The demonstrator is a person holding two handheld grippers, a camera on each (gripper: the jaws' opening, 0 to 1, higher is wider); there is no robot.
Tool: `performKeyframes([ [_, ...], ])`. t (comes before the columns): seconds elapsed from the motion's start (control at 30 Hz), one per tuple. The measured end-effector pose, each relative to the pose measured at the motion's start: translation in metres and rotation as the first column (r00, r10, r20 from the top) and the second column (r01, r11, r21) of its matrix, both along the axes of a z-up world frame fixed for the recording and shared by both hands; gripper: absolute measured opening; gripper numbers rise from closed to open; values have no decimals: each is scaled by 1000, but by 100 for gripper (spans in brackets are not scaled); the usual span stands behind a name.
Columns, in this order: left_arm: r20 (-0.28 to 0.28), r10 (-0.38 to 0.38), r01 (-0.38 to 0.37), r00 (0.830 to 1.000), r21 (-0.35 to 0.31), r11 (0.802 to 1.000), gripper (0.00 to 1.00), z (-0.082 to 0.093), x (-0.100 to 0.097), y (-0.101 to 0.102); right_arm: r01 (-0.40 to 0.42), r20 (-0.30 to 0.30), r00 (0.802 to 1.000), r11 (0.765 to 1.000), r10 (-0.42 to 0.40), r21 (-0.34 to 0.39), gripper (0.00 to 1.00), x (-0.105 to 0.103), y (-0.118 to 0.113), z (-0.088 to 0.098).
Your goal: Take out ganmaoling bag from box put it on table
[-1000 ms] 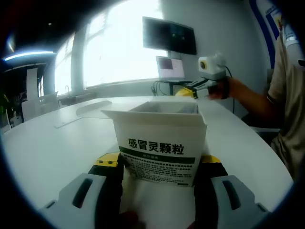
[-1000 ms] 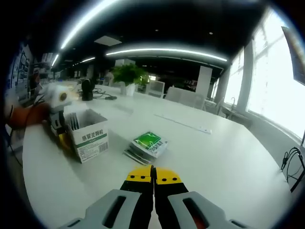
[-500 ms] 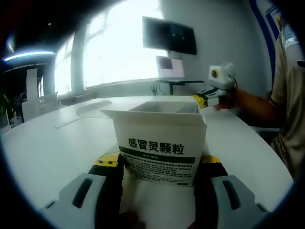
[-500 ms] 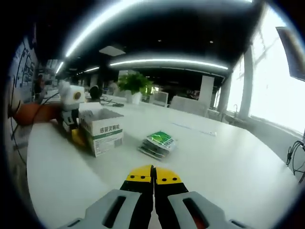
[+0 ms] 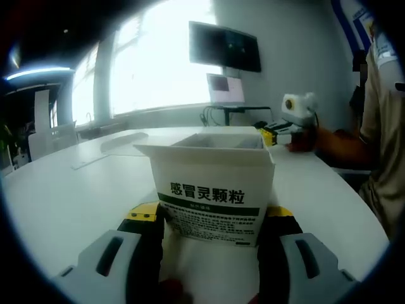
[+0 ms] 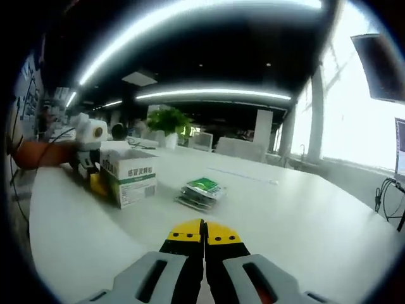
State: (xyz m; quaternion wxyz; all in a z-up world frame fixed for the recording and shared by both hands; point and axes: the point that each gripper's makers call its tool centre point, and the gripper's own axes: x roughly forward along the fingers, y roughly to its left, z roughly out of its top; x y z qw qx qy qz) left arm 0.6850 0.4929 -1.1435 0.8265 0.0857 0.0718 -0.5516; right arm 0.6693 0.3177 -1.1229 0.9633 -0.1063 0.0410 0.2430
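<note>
Already a small stack of green-and-white ganmaoling bags [image 6: 201, 190] lies flat on the white table [image 6: 304, 221], just beside the open box [image 5: 212, 190].

Seen from the right gripper view, the bags sit at about 3 o'clock of the white box with green lettering, near it but apart. The box stands upright, flaps open, clamped between the jaws of the left gripper [image 5: 209, 221], which presses both its sides. Inside it, what remains is too dim to tell. The right gripper [image 6: 204, 233] hovers over bare tabletop with jaws pressed together, holding nothing. Broad open table spreads toward 12 and 3 o'clock, its curved edge well away from the bags.
</note>
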Motion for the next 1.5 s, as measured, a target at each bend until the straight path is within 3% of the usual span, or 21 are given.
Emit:
performKeyframes([
  [0.27, -8, -5, 5, 1000, -3, 1000, 50, 0, -1, 0, -31, -7, 999, 998, 31, -59, 0, -3, 7, -7],
  [0.6, 4, -1, 1, 1000, 9, 1000, 50, -1, -1, 0, -35, 2, 999, 999, 36, -20, 0, -4, 7, -2],
  [1.5, 4, -3, 3, 1000, 11, 1000, 50, -1, -1, -1, -62, 2, 998, 997, 62, -40, 0, -5, 12, -4],
])
